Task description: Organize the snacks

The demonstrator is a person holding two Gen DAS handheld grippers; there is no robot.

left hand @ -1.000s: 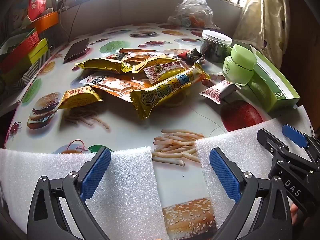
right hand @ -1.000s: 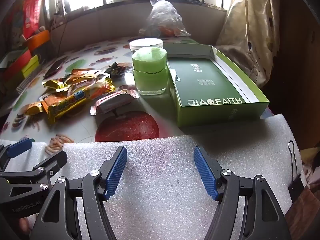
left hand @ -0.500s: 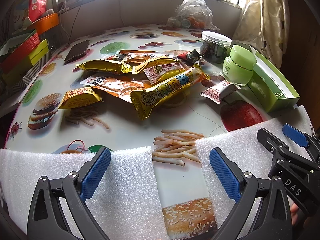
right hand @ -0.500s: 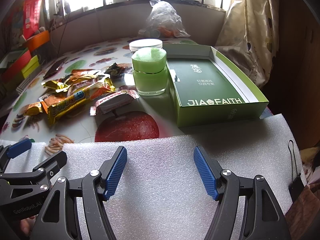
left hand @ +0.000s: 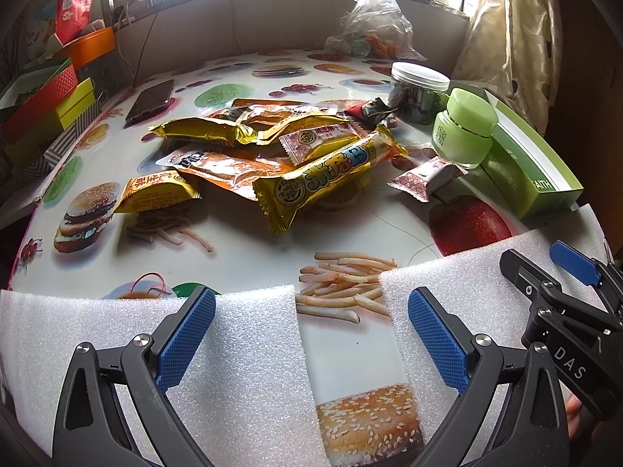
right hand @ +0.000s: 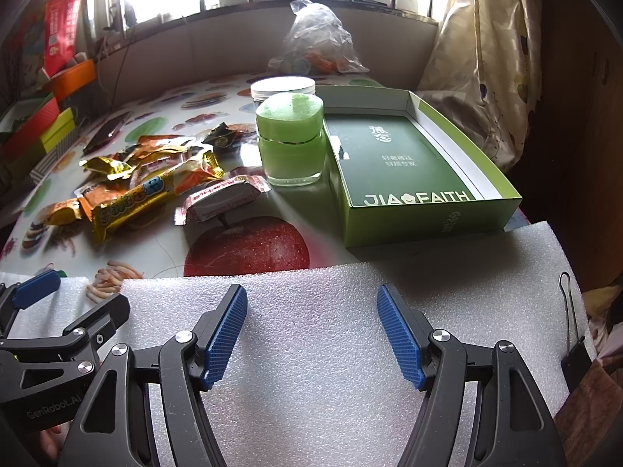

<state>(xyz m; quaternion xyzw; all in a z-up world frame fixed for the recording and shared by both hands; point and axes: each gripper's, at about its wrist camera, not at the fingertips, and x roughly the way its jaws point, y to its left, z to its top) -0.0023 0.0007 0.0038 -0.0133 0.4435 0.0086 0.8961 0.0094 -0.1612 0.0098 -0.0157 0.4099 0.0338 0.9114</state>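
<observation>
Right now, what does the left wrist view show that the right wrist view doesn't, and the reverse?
Left wrist only: the dark contents of the clear jar, and the gap between the two foam sheets.

Right wrist only: the empty inside of the green JIA FAITH box, and a black binder clip.

Both: the snack pile with the long yellow packet, the red-and-white packet, the green jar, the phone, and both grippers open, left gripper and right gripper.

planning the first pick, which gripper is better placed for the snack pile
Left. The left gripper, open, faces the snack pile; the right gripper, also open, faces the green box.
</observation>
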